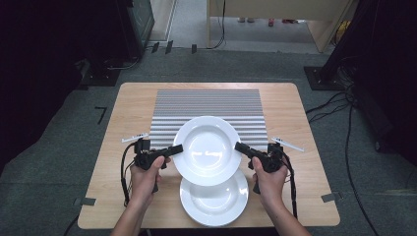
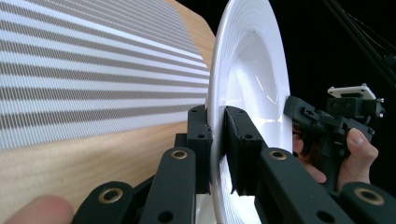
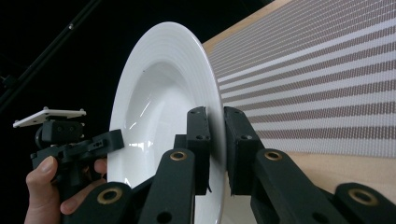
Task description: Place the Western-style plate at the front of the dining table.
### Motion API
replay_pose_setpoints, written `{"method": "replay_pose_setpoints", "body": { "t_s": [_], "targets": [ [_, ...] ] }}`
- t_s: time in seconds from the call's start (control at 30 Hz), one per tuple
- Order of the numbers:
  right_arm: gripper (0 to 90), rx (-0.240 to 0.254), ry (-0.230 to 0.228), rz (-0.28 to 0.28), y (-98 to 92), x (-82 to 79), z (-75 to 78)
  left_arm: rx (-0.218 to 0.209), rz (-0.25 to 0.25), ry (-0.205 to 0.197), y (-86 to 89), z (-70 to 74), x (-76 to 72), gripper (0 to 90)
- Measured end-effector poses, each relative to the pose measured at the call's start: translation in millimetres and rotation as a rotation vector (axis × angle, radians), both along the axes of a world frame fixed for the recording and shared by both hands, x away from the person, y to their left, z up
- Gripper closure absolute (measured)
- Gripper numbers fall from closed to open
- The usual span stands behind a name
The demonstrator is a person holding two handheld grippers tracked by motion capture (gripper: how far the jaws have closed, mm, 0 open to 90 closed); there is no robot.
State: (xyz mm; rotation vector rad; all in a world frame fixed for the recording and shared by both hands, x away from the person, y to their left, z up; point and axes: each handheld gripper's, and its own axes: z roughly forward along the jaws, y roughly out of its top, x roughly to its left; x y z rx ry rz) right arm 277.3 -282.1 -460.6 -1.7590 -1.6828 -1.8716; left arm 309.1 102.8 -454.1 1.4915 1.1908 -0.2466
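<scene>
Plate (image 1: 207, 150) between the claws: glossy, smooth white ceramic. Mat (image 1: 209, 109) beyond them: matt woven stripes. Counter (image 1: 128, 113): pale smooth wood. Claw (image 2: 217, 135) jaws: matt black plastic.

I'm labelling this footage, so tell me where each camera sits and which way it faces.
High view: above the table's near edge, facing forward and down; both forearms, left claw, right claw.
Left gripper view: on the left claw, facing along the round white ceramic plate.
Right gripper view: on the right claw, facing back across it.
Both gripper views share the grey striped mat.
</scene>
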Motion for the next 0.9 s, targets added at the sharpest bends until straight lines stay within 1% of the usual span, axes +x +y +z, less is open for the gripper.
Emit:
{"method": "replay_pose_setpoints", "body": {
  "t_s": [0.03,0.07,0.13,0.17,0.2,0.27,0.3,0.33,0.37,0.4,0.43,0.47,0.5,0.53,0.57,0.6,0.63,0.73,0.77,0.8,0.87,0.9],
  "targets": [
    [83.0,0.002,0.000,-0.001,0.0,3.3,0.3,0.000,0.001,0.000,-0.1,0.6,3.2,81.9],
    [83.0,0.002,0.000,-0.001,0.0,3.3,0.3,-0.001,0.001,0.000,-0.4,1.0,6.5,81.9],
    [83.0,0.008,0.006,-0.002,-0.5,9.7,0.9,0.001,0.004,0.000,-1.1,2.6,14.0,81.9],
    [83.0,0.010,0.009,-0.005,-0.7,16.3,1.5,0.002,0.006,0.002,-1.5,3.1,20.0,81.8],
    [83.0,0.010,0.009,-0.005,-0.7,16.3,1.5,0.002,0.006,0.002,-1.5,3.1,20.0,81.8],
    [83.0,0.007,0.004,-0.008,-0.7,23.2,1.7,0.005,0.007,0.002,-1.7,3.5,26.8,81.7],
    [83.0,0.007,0.004,-0.012,-0.2,29.8,2.2,0.010,0.012,0.004,-2.2,4.0,33.5,81.5],
    [82.9,0.005,0.003,-0.011,-0.3,33.4,2.2,0.008,0.015,0.004,-2.5,3.9,36.9,81.5],
    [82.9,0.005,0.003,-0.014,-0.2,37.0,2.2,0.008,0.015,0.004,-2.5,3.9,36.9,81.5],
    [82.9,0.005,0.003,-0.014,-0.2,37.0,2.2,0.010,0.016,0.006,-2.8,3.9,40.2,81.5],
    [82.8,0.004,0.009,-0.017,-0.4,44.4,1.8,0.012,0.020,0.007,-3.7,4.0,46.6,81.5],
    [82.7,0.005,0.010,-0.020,-0.5,47.8,1.6,0.011,0.022,0.007,-4.1,3.7,49.8,81.5],
    [82.7,0.005,0.010,-0.020,-0.5,47.8,1.6,0.011,0.022,0.007,-4.1,3.7,49.8,81.6],
    [82.6,0.003,0.014,-0.024,-0.8,54.1,1.2,0.013,0.022,0.013,-4.9,2.8,56.7,81.5],
    [82.6,0.004,0.017,-0.028,-0.8,57.2,0.7,0.013,0.022,0.015,-5.2,1.8,60.2,81.5],
    [82.6,0.004,0.017,-0.028,-0.8,57.2,0.7,0.013,0.022,0.015,-5.2,1.8,60.2,81.4],
    [82.6,0.004,0.021,-0.032,-0.9,63.5,-1.0,0.019,0.025,0.017,-6.1,0.3,67.1,81.3],
    [82.6,0.003,0.032,-0.037,-1.1,72.9,-4.3,0.015,0.035,0.030,-6.9,-1.7,75.9,81.4],
    [82.6,0.006,0.037,-0.037,-1.3,75.8,-4.9,0.015,0.035,0.030,-6.9,-1.7,75.9,81.5],
    [82.6,0.006,0.037,-0.037,-1.3,75.8,-4.9,0.012,0.037,0.033,-7.2,-2.3,78.5,81.5],
    [82.6,0.008,0.037,-0.044,-1.4,85.0,-5.7,0.009,0.047,0.043,-8.1,-4.5,86.4,81.3],
    [82.6,0.008,0.037,-0.044,-1.4,85.0,-5.7,0.009,0.047,0.043,-8.1,-4.5,86.4,81.3]
  ]
}}
